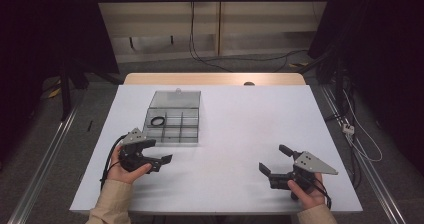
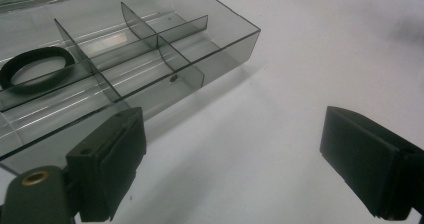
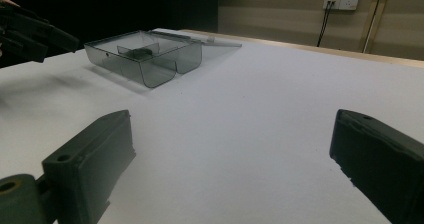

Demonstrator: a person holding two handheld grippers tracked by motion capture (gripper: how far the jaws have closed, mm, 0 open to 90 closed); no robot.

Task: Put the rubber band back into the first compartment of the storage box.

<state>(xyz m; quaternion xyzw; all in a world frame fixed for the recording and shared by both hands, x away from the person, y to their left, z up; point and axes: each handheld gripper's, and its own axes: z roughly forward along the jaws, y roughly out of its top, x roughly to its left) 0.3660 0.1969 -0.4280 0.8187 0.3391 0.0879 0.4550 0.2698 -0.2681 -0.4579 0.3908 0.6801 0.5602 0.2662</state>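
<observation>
Compartment box [image 1: 172, 125], clear stiff plastic with its lid open, looks light and slippery, so take it by a side wall. It sits toward the surface's far left, just beyond your left gripper [image 1: 159, 152]; your right gripper [image 1: 272, 162] is well apart. Both grippers are spread and hold nothing.

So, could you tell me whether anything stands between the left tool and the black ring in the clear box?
Yes, the box itself does. The left tool sits open just outside the clear box's near wall, and the black ring lies in a far compartment behind that wall and the dividers. From above, nothing visible covers it.
</observation>
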